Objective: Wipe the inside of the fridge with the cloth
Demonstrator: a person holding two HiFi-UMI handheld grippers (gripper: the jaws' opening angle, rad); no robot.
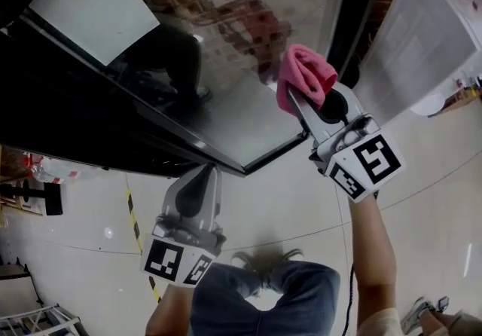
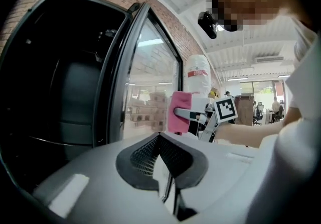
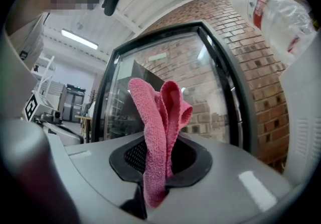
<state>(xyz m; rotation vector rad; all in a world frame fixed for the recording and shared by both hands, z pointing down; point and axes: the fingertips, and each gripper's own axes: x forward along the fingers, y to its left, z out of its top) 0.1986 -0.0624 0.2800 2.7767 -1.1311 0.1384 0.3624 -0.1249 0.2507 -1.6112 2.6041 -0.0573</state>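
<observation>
The fridge stands with its glass door swung open; its inside is dark. My right gripper is shut on a pink cloth and holds it up against the door's free edge. In the right gripper view the cloth sticks up from the shut jaws of that gripper, in front of the glass. My left gripper is shut and empty, its tip just below the door's lower edge. The left gripper view shows this gripper aimed at the door frame, with the cloth beyond.
A white water cooler with a clear bottle stands right of the door. A brick wall is behind the fridge. Yellow-black tape runs on the floor. The person's legs are below, and a metal rack sits at bottom left.
</observation>
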